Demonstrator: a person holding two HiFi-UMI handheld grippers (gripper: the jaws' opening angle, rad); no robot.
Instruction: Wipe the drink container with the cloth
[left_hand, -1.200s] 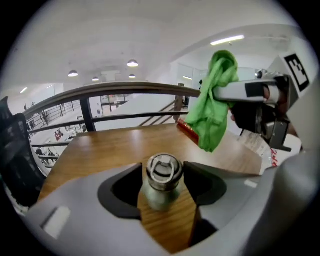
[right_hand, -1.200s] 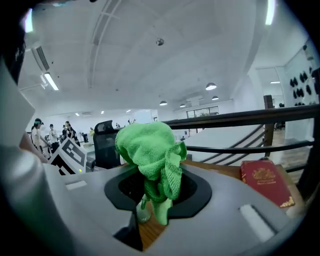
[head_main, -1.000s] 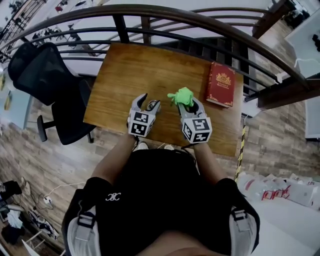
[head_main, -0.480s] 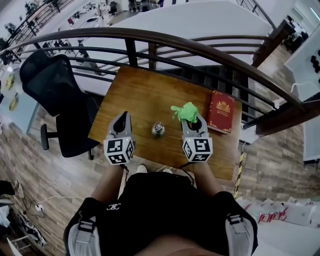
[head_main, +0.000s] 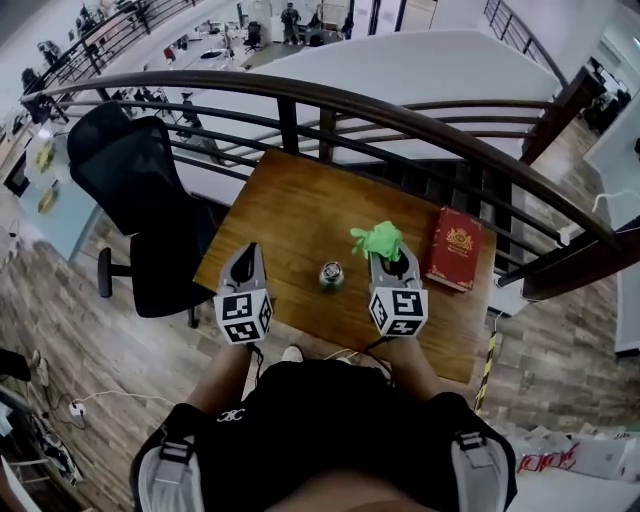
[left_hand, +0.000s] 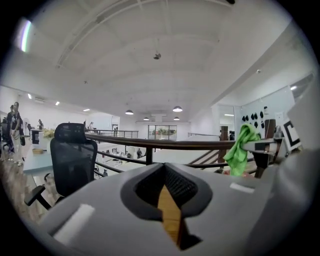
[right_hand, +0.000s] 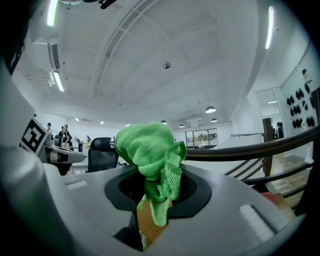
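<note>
A small metal drink can (head_main: 331, 275) stands upright on the wooden table (head_main: 300, 205), between my two grippers and touching neither. To the can's left, my left gripper (head_main: 249, 252) is shut with nothing in it; in the left gripper view its jaws (left_hand: 166, 192) meet over bare wood. On the other side of the can my right gripper (head_main: 386, 258) is shut on a bunched green cloth (head_main: 378, 240). The cloth (right_hand: 152, 160) sticks up out of the jaws in the right gripper view. The same cloth (left_hand: 240, 147) shows at the right of the left gripper view.
A red book (head_main: 455, 248) lies on the table's right end, beside my right gripper. A dark curved railing (head_main: 400, 110) runs behind the table's far edge. A black office chair (head_main: 140, 185) stands off the left end. The person's body is at the near edge.
One second ago my left gripper stood open around the can. It has let go, moved away to the left and shut. The can now stands alone; the right gripper still holds the cloth.
</note>
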